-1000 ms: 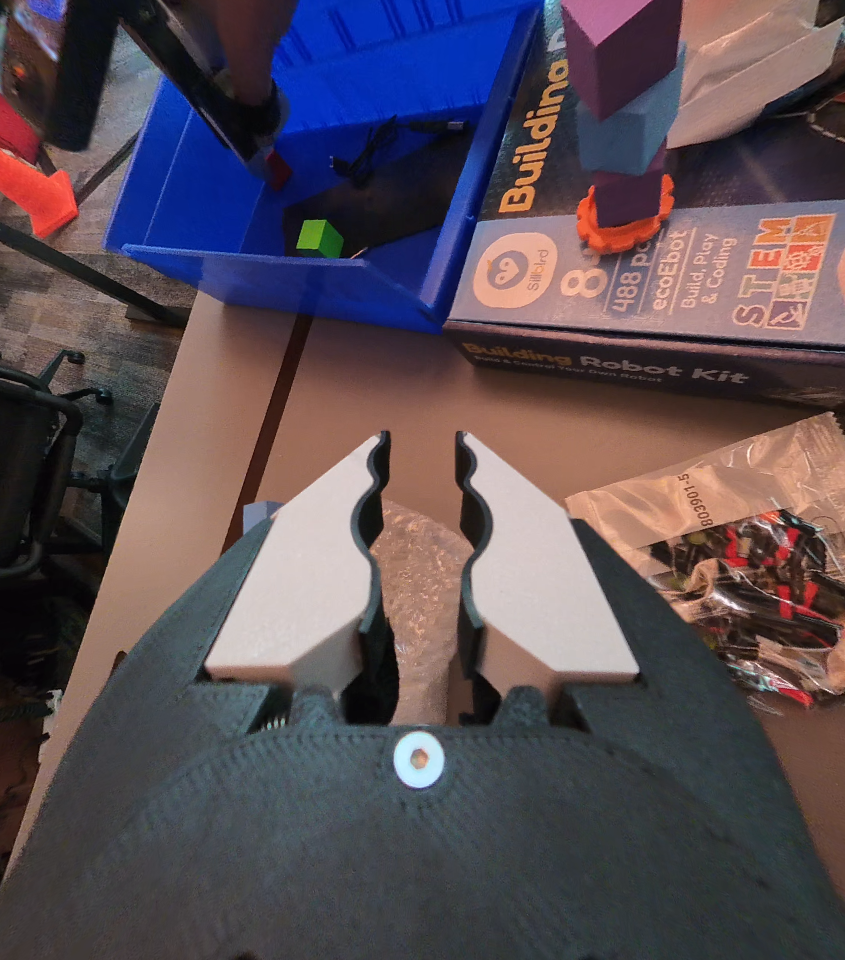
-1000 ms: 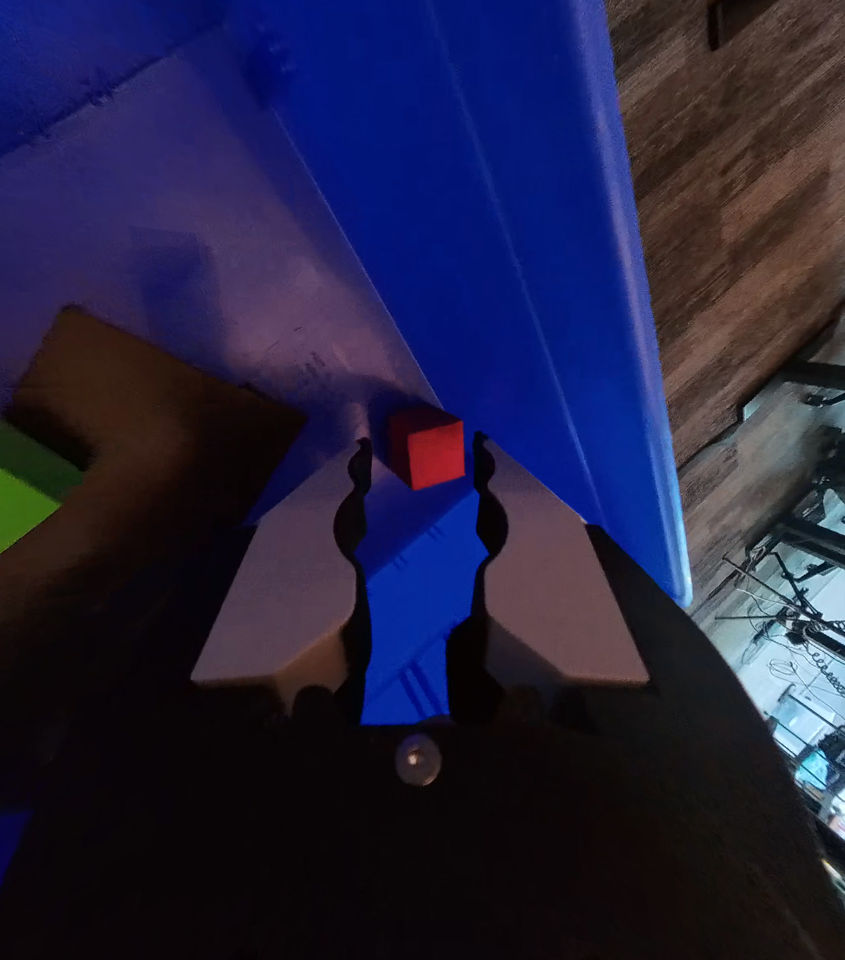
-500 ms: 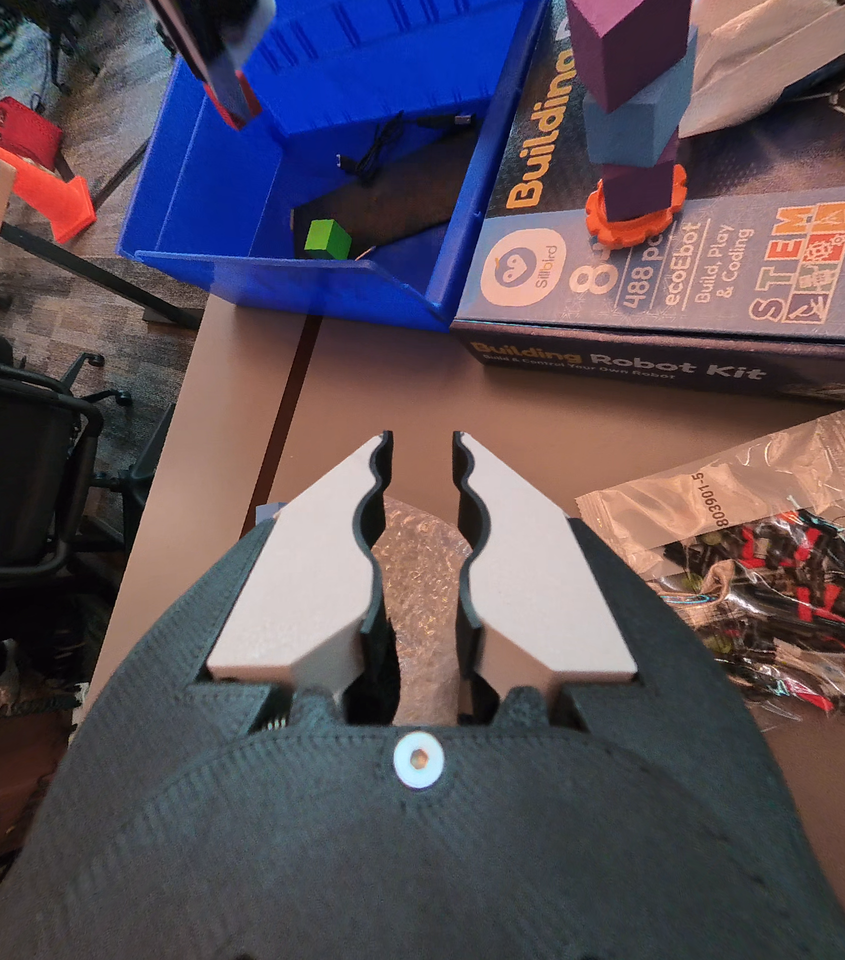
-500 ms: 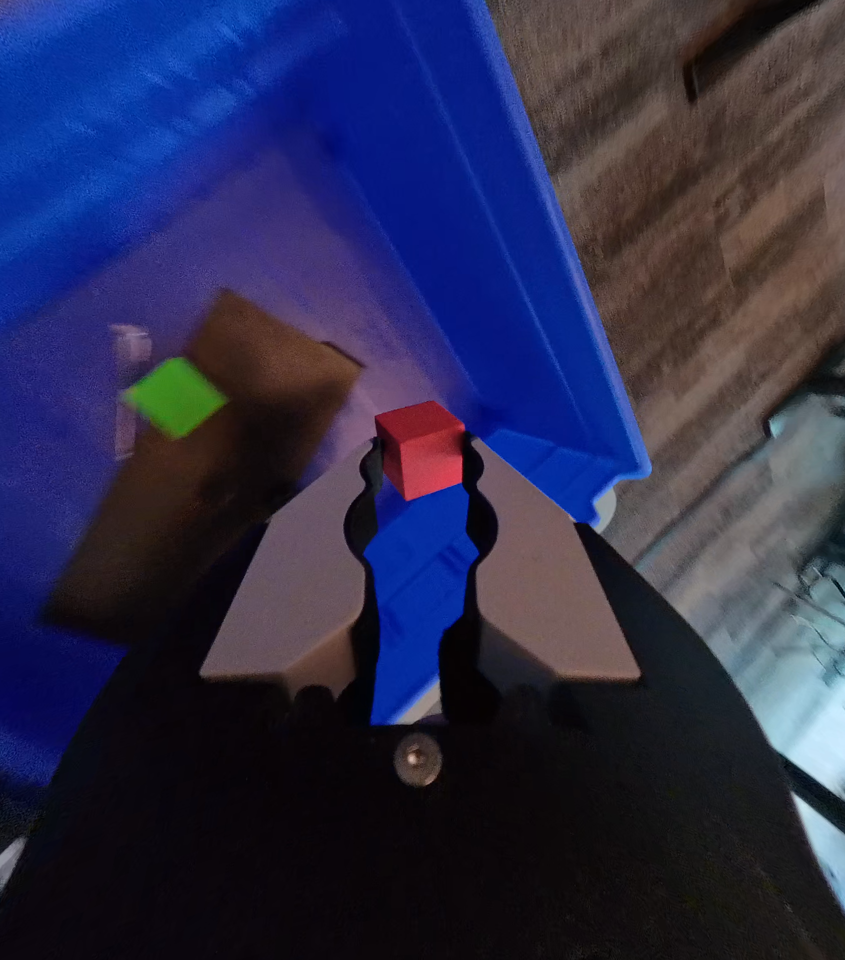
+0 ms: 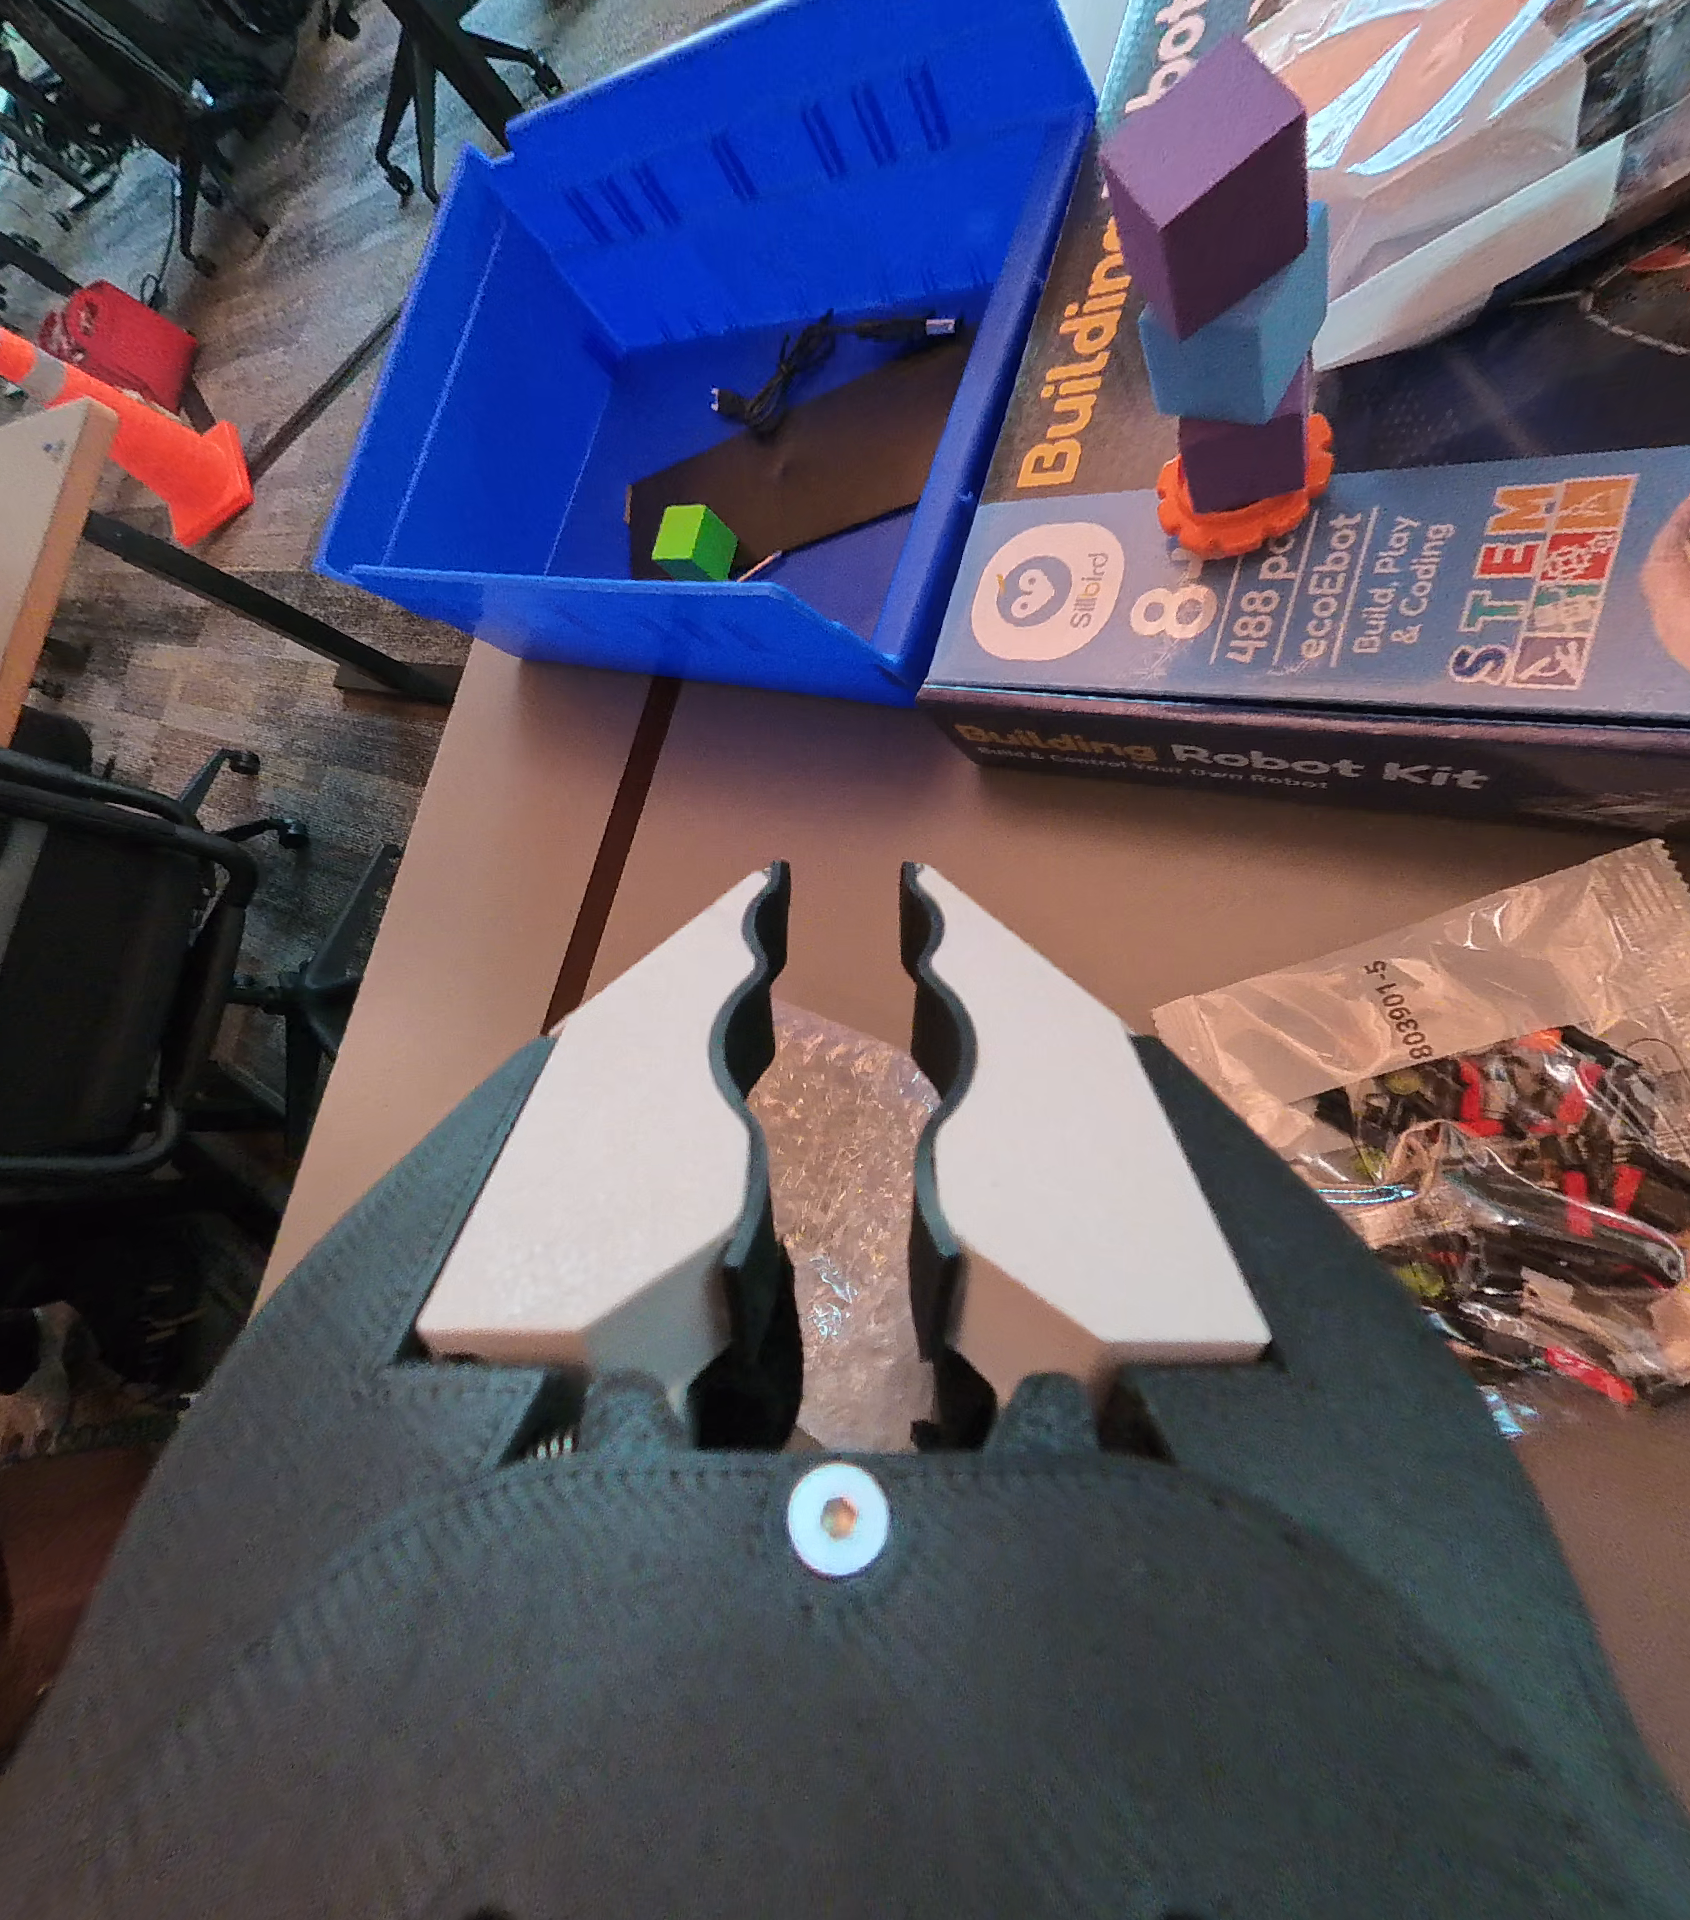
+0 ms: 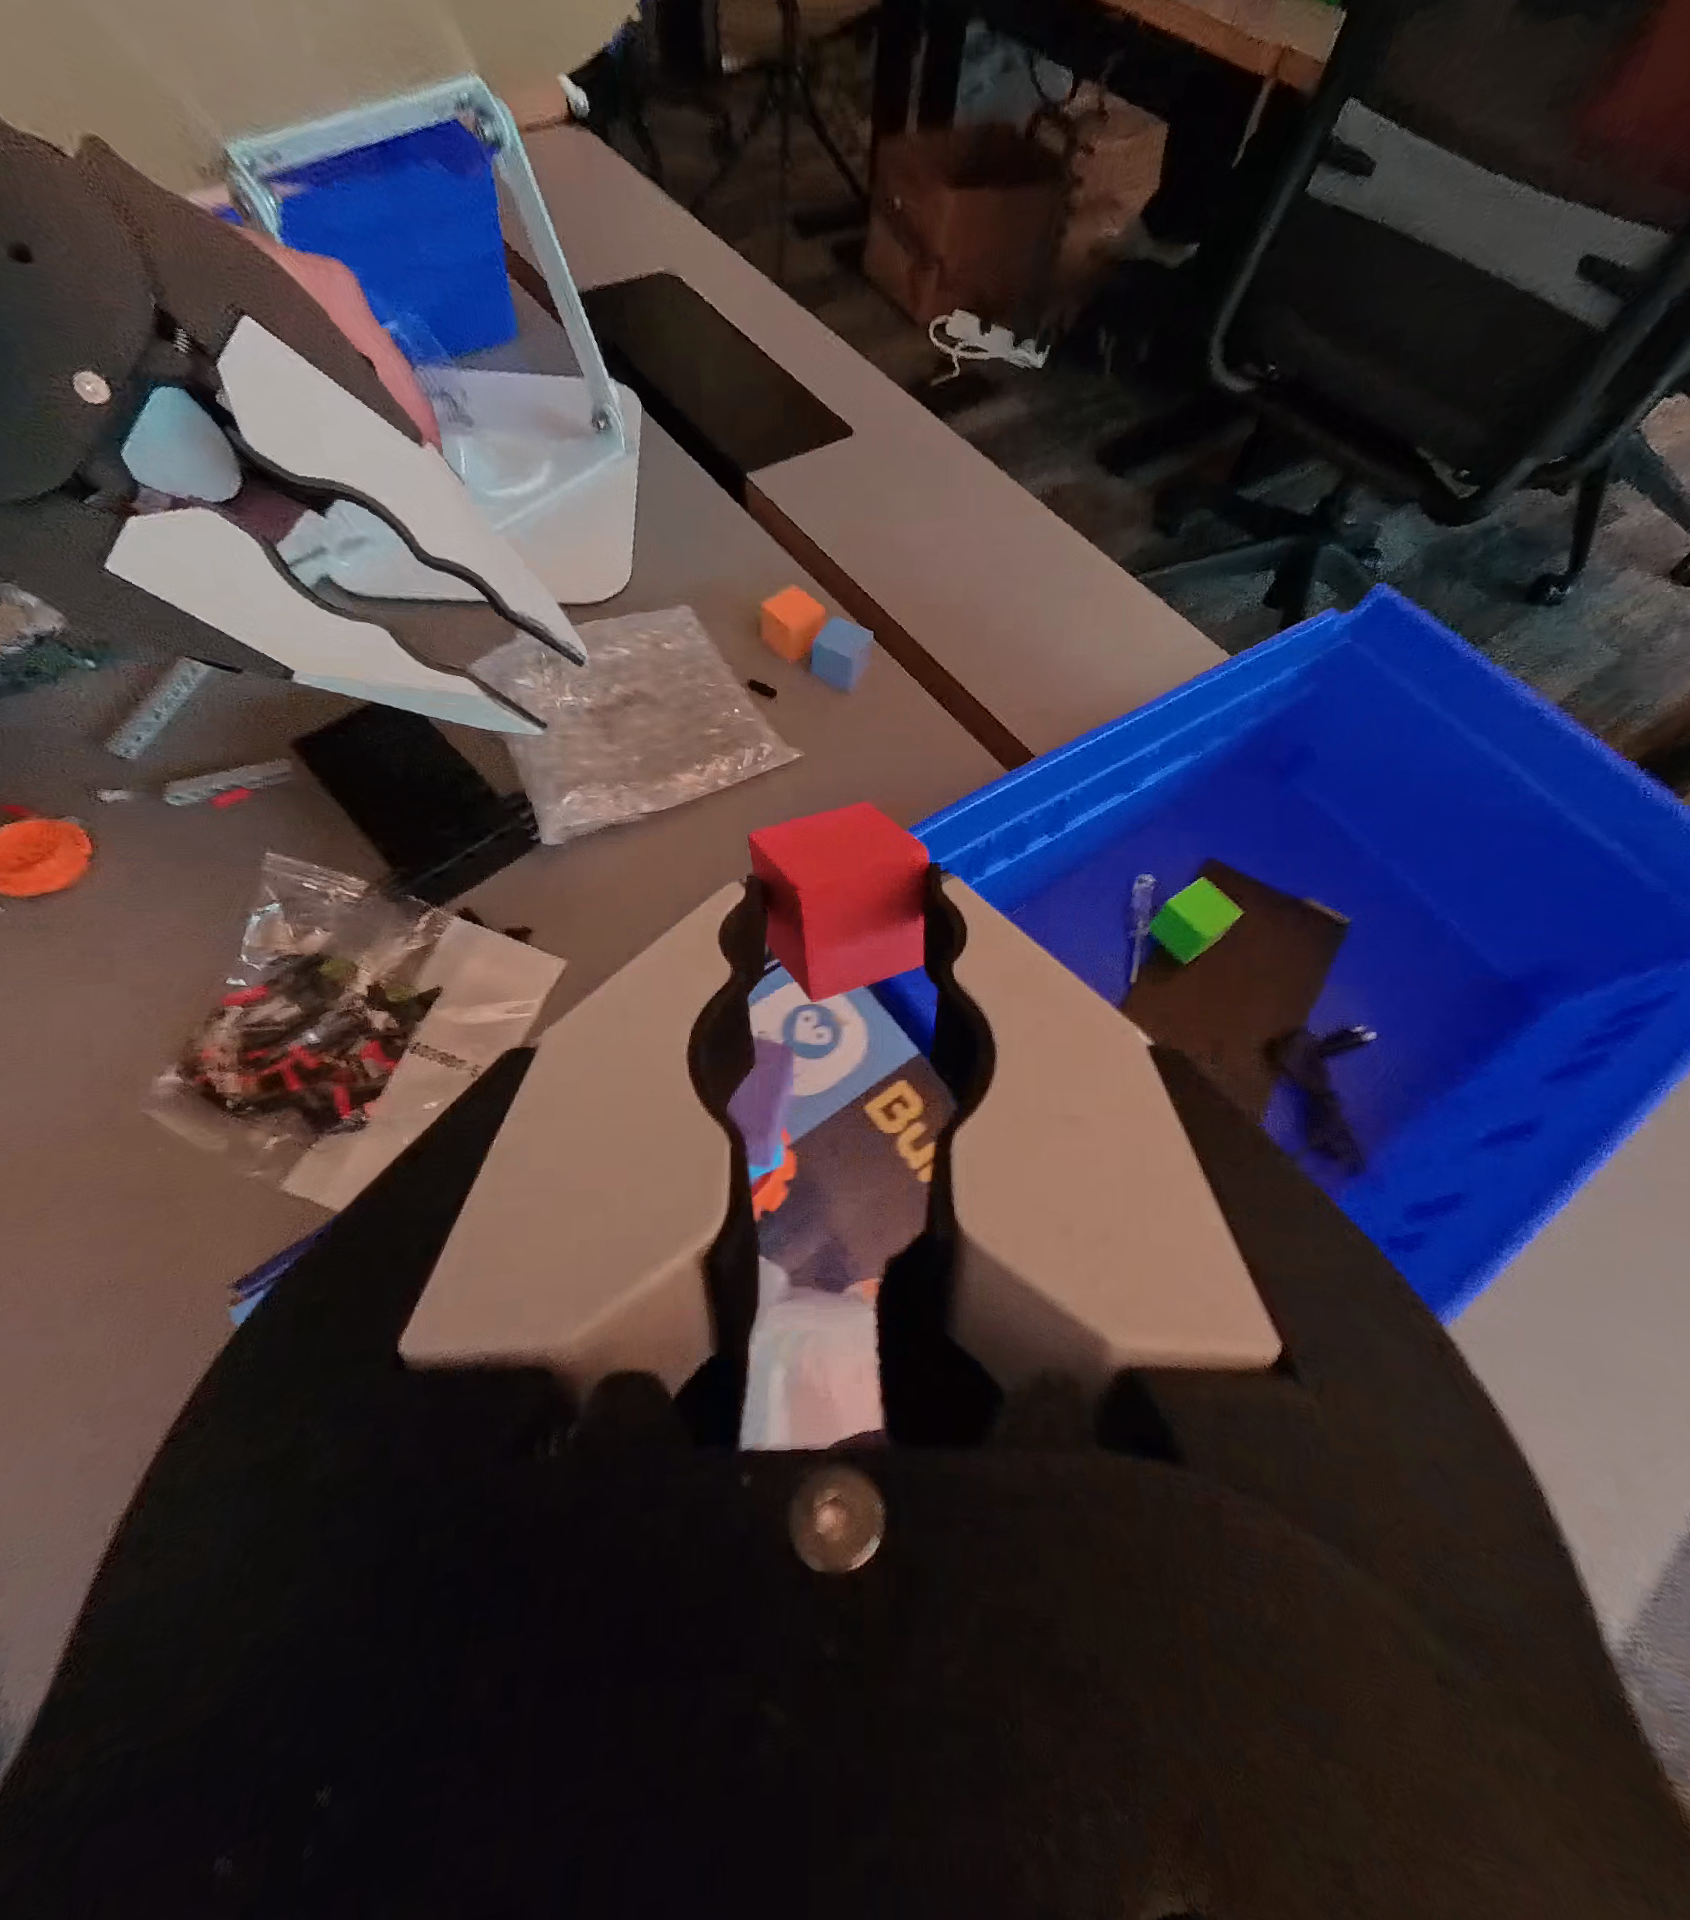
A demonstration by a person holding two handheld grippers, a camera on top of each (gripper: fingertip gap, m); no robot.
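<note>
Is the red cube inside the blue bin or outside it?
Outside. The right hand-held gripper grips the red cube at its fingertips, raised beside the blue bin.

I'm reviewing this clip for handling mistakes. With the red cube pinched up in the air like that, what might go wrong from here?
1. The right gripper holds the red cube only at its fingertips, rotated cornerwise; it may slip and fall.
2. The block stack on the kit box is crooked, its purple top block overhanging; a nudge could topple it.
3. The left gripper hangs open over the bubble wrap and could snag it if lowered.
</note>
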